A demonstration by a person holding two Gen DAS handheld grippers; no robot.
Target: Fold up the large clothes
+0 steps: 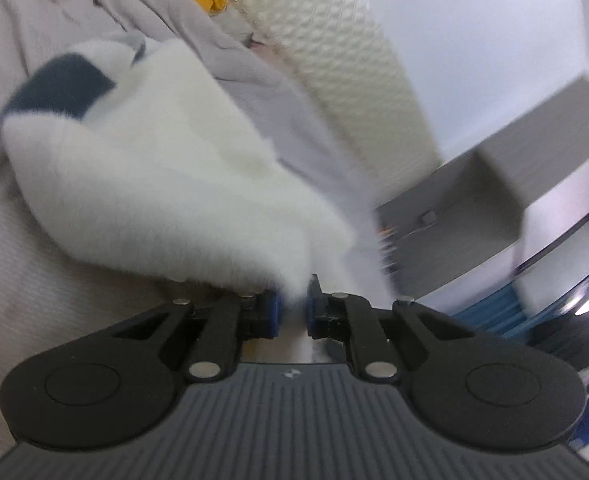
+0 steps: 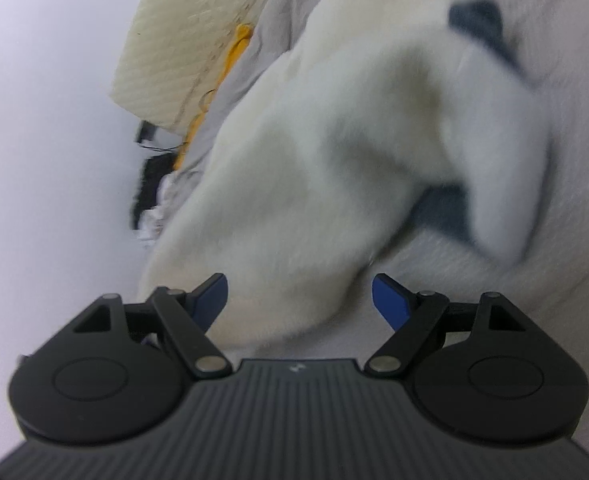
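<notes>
No text, label, brand name or number can be read in either view. The only mark is a small pale emblem [image 1: 291, 374] at the middle of the front edge of the ribbed grey gripper body in the left wrist view, and the same kind of emblem [image 2: 294, 368] in that place on the gripper body in the right wrist view; each is too small and blurred to make out as letters. Everything else is motion-blurred, with no sign legible on it.

Both wrist views look closely, tilted down, sharing the fluffy white garment [image 1: 154, 168].
</notes>
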